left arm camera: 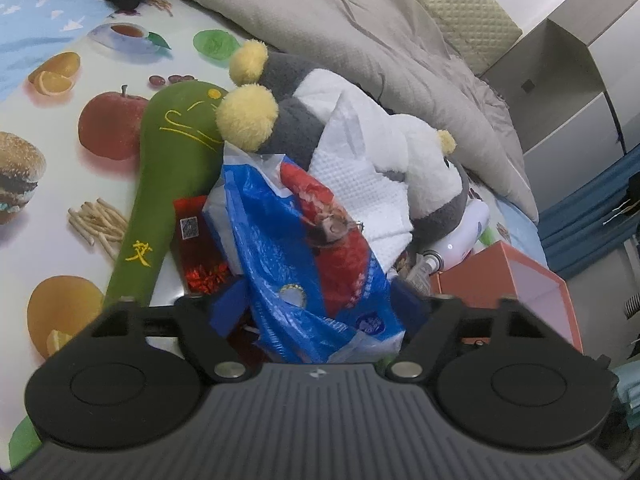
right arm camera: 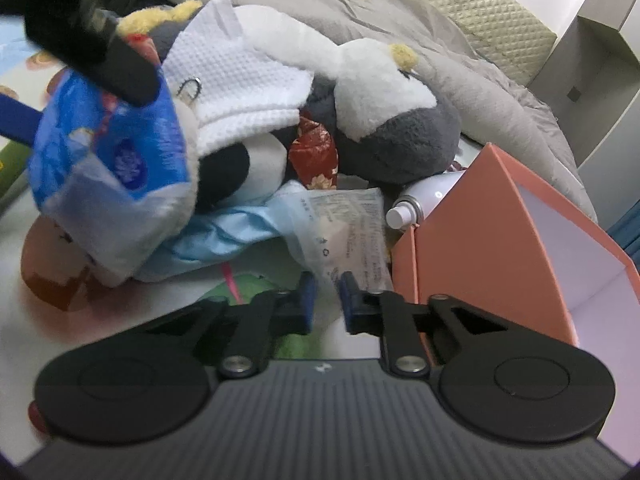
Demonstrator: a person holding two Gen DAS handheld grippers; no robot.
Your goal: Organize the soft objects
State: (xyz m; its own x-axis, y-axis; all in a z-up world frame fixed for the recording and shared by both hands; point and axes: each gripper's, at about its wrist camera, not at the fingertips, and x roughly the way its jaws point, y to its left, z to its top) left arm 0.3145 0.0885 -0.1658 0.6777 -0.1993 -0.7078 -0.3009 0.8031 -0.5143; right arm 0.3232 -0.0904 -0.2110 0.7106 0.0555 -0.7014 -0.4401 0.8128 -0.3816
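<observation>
The left gripper [left arm camera: 316,312] sits around the blue plastic bag [left arm camera: 304,248] in the pile on the bed — squeeze gently. The right gripper [right arm camera: 326,300] pinches the clear packet [right arm camera: 344,232] by the pink box [right arm camera: 500,248] — lift slowly.

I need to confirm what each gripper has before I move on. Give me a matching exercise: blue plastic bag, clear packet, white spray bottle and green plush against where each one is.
Things:
1. blue plastic bag
2. clear packet
3. white spray bottle
4. green plush

Places:
A. lying on the fruit-print sheet
B. in the right gripper
C. beside the pink box
D. in the left gripper

Pairs: 1-D, 2-B, 3-C, 4-A
</observation>
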